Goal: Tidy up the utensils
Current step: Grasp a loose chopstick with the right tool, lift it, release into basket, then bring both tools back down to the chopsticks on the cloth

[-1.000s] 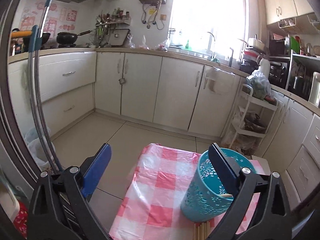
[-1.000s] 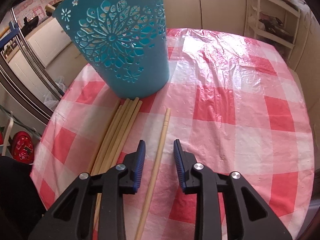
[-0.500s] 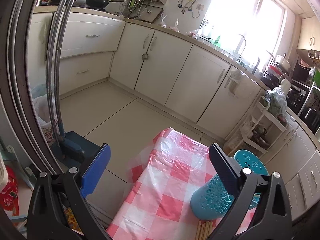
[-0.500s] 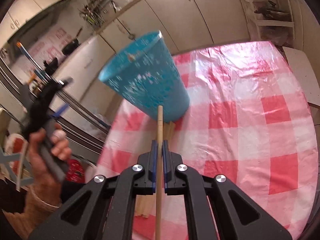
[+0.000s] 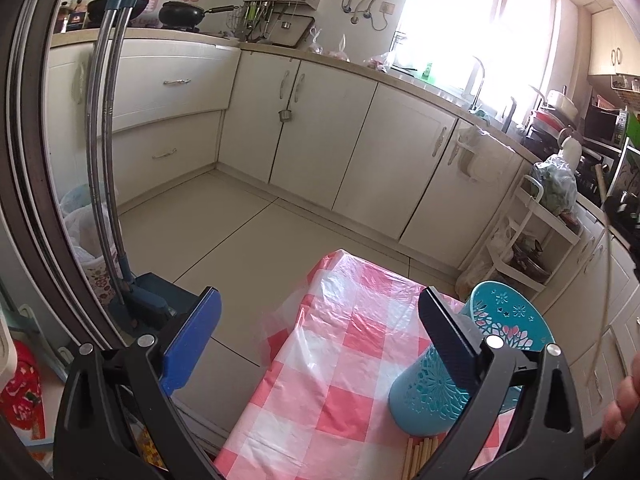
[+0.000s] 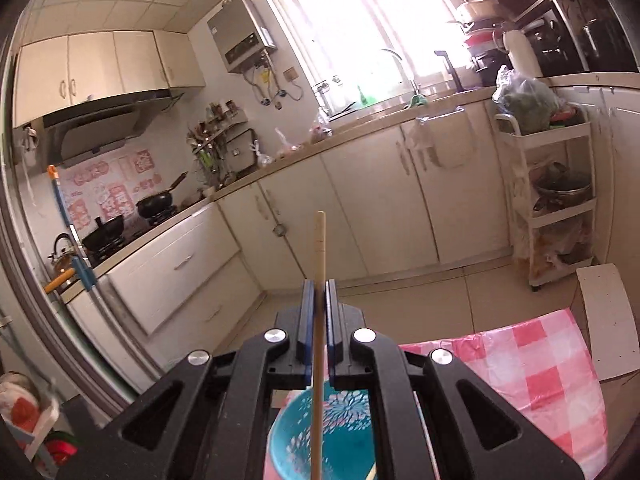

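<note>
My right gripper (image 6: 319, 292) is shut on a wooden chopstick (image 6: 319, 320) and holds it upright, its lower end reaching into the teal cut-out holder (image 6: 324, 436) directly below. Another chopstick tip (image 6: 373, 475) lies inside the holder. In the left wrist view the holder (image 5: 472, 364) stands on the red-checked tablecloth (image 5: 340, 380), with several chopsticks (image 5: 420, 456) lying at its base. My left gripper (image 5: 320, 340) is open and empty, held above the table's left edge. The held chopstick shows faintly at the right of that view (image 5: 606, 280).
The small table (image 6: 532, 376) stands in a kitchen with cream cabinets (image 5: 332, 140) behind. A white trolley rack (image 5: 532, 232) stands at the right. A broom and dustpan (image 5: 136, 296) lean at the left by a door frame. A white board (image 6: 608, 320) lies beside the table.
My right gripper closed on the chopstick, lifted it off the cloth, tilted it upright and brought it over the holder. My left gripper stayed open and drifted slightly.
</note>
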A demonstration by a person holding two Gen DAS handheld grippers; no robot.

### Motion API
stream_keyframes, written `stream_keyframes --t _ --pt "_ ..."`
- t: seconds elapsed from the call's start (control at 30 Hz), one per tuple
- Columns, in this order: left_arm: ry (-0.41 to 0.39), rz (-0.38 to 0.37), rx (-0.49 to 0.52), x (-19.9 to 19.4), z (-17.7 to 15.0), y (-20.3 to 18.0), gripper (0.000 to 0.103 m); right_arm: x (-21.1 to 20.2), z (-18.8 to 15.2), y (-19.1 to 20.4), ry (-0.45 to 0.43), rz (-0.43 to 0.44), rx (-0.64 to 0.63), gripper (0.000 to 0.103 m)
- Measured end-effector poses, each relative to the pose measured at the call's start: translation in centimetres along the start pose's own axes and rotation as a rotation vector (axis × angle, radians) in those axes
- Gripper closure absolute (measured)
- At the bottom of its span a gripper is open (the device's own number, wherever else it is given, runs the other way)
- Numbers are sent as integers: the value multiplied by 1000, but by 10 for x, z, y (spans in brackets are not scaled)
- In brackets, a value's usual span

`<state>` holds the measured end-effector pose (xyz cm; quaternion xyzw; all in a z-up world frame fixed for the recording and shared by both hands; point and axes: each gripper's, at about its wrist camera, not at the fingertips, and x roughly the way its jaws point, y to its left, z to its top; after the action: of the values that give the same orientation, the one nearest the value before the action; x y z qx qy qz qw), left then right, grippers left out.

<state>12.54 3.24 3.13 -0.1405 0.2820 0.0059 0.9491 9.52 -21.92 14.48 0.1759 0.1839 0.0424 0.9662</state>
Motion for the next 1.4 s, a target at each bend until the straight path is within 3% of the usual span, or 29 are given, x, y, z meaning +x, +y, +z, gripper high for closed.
stream_keyframes --t 0.17,0.53,0.63,0.67,0.8,0.87,0.93,1.0,1.03,1.07,1.13,1.23,1.4 --pt "-15 -1 -11 -1 4 2 8 35 -22 -7 0 -104 -9 97" --pt "-6 13 -10 5 2 1 8 29 -52 -9 100 -107 -102 96" --pt "2 30 -7 8 0 3 8 -1 -47 -3 87 -88 -128 87" --pt "3 38 -10 9 -1 4 8 -17 -43 0 65 -80 -136 79" --pt "4 68 -17 12 -4 10 8 -99 -25 14 -96 -54 -178 57" --pt "2 78 -17 11 -5 11 8 -132 -30 13 -129 -55 -176 56" --pt "-1 84 -10 9 -7 11 8 -144 -53 7 -75 -82 -176 56" --pt "3 86 3 5 -10 10 8 -133 -94 -6 90 -99 -169 57" --pt "6 85 9 4 -11 10 8 -120 -117 -13 191 -110 -156 61" --pt "9 83 18 1 -13 9 8 -109 -136 -20 271 -115 -141 72" --pt "9 86 29 -9 -20 11 8 -81 -172 -36 417 -136 -116 80" --pt "59 77 18 -19 -42 19 8 -44 -198 -51 522 -150 -65 87" --pt "149 65 48 -17 -70 16 8 -9 -212 -55 573 -178 -67 87"
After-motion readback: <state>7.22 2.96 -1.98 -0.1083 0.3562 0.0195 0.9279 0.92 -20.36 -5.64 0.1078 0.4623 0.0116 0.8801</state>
